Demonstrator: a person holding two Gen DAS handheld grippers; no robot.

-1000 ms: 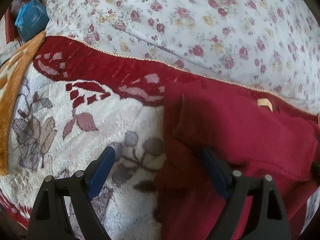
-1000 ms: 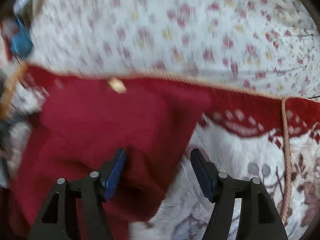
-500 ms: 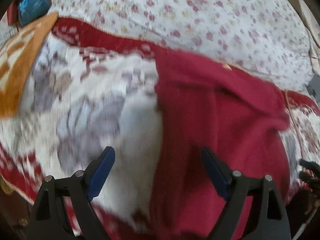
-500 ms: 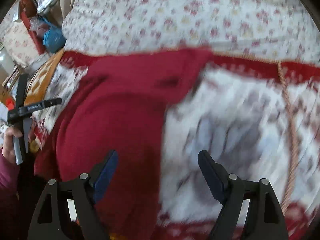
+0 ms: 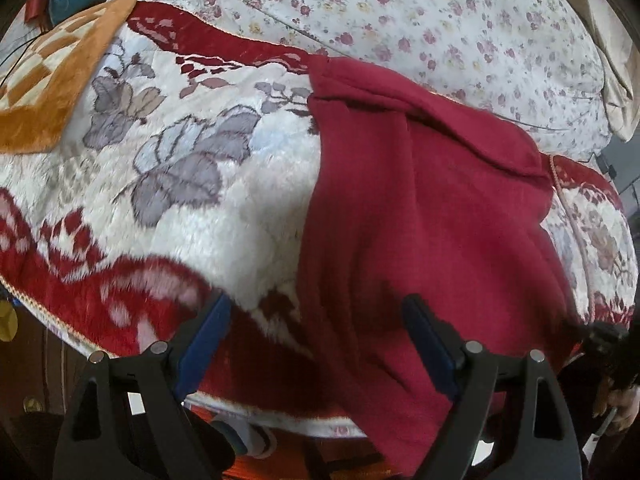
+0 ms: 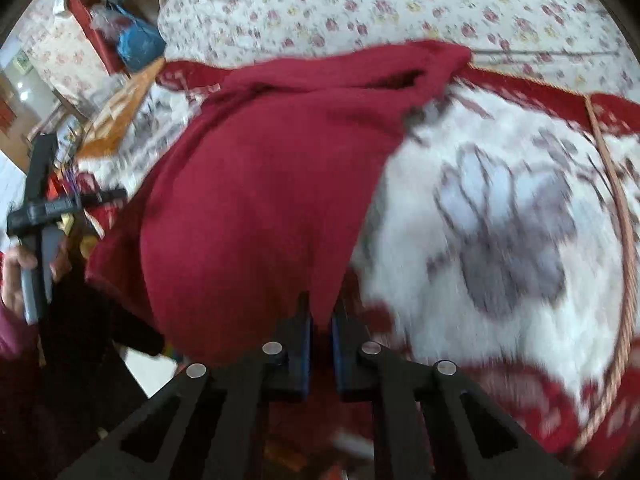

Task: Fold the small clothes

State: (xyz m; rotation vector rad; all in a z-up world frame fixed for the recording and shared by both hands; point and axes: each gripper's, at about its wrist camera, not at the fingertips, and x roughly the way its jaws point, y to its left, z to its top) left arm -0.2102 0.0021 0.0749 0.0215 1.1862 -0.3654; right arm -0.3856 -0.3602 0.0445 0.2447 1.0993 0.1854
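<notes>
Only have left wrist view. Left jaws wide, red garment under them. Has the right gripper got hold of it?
Observer: Yes, the right gripper is shut on the near edge of the red garment.
Operator: Anything else in those jaws?
Observer: No, only garment cloth; the blanket lies beside them.
Operator: Is my left gripper visible over there?
Observer: Yes, the left gripper shows at the far left, clear of the garment, in a hand.

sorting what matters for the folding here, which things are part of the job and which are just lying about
Part of the job:
red garment, its near edge pinched in the shut right gripper
left gripper, open over the garment's other near edge

Just lying about:
red and white blanket under the garment
floral quilt
orange checked cloth
blue bag
</notes>
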